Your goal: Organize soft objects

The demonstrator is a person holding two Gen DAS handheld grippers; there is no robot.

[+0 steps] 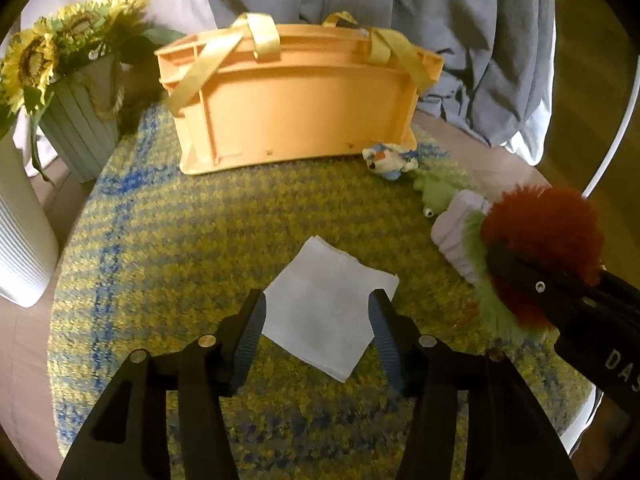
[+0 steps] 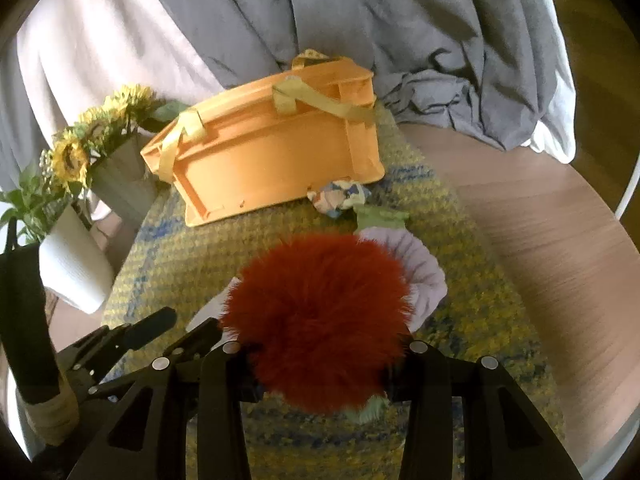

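Note:
My left gripper (image 1: 318, 316) is open just above a folded white cloth (image 1: 326, 312) on the yellow-blue mat (image 1: 180, 248); its fingers straddle the cloth. My right gripper (image 2: 320, 360) is shut on a red and green fluffy pompom (image 2: 316, 320), also in the left wrist view (image 1: 536, 256), and holds it above the mat. A lilac soft item (image 2: 424, 272), a green plush (image 1: 436, 192) and a white-blue plush (image 1: 390, 160) lie at the mat's right. An orange crate (image 1: 296, 100) with yellow straps stands at the back.
A grey-green pot of sunflowers (image 1: 80, 132) and a ribbed white vase (image 1: 20, 240) stand at the left. Grey bedding (image 2: 360, 20) hangs behind the crate. The round wooden table (image 2: 540, 240) ends close on the right.

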